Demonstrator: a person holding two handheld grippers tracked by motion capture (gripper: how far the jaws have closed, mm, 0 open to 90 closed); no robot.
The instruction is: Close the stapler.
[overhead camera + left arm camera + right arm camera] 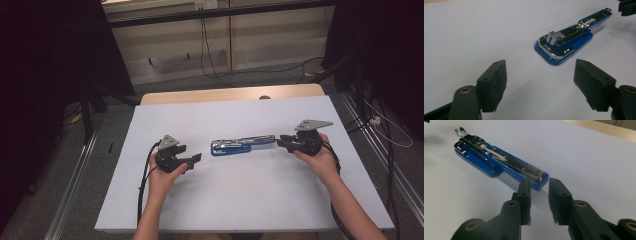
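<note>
While the stapler [243, 145] lies opened flat near the middle of the sheet [250, 200], neither gripper holds it.

Because the hinged top is swung out in line with the base, the opening step looks done; judging by the bare chrome channel, loading or closing remains. The stapler has a glossy blue plastic shell, a bright metal rail and a grey pusher block at the base end. The right gripper [539, 185] sits at the tip of the swung-out arm, its jaws nearly closed with a narrow gap, one pad beside the blue end; nothing is clamped. The left gripper [540, 72] hovers apart from the base end, jaws apart and empty. Both have matte black, blocky pads. The sheet is smooth, pale and matte over a wooden table [225, 95].
</note>
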